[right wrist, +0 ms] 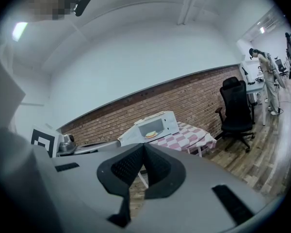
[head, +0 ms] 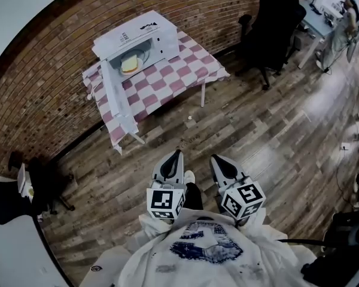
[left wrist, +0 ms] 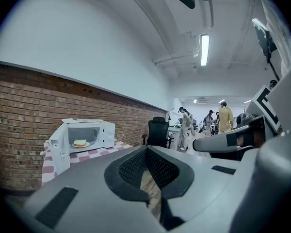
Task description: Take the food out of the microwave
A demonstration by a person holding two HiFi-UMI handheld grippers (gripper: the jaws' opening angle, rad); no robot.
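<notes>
- My left gripper (head: 178, 153) and right gripper (head: 216, 159) sit side by side close to my body. Each has its jaws pressed together with nothing between them.
- The food, a slice of bread on a plate (head: 130, 64), is inside the white microwave (head: 145, 37). That is at about 11 o'clock from the grippers in the head view, and well apart from them.
- The microwave door (head: 110, 85) is already swung out toward 7 o'clock of the cavity. I judge the step in hand to be the approach.
- To do it well, I would come in on the 3 o'clock side of the door. I would part one gripper's jaws before reaching the cavity, then take the plate by its rim and keep it level.
- The checkered tablecloth (head: 182, 70) hangs over the table edge, so I would keep the jaws above it.
- Only the head view shows the bare floor between me and the table.
- The left gripper view alone looks straight into the cavity, and it shows people (left wrist: 225, 119) at 2 o'clock.
- The right gripper view alone shows the table legs and the office chair (right wrist: 236, 108) beside the table at 3 o'clock.
</notes>
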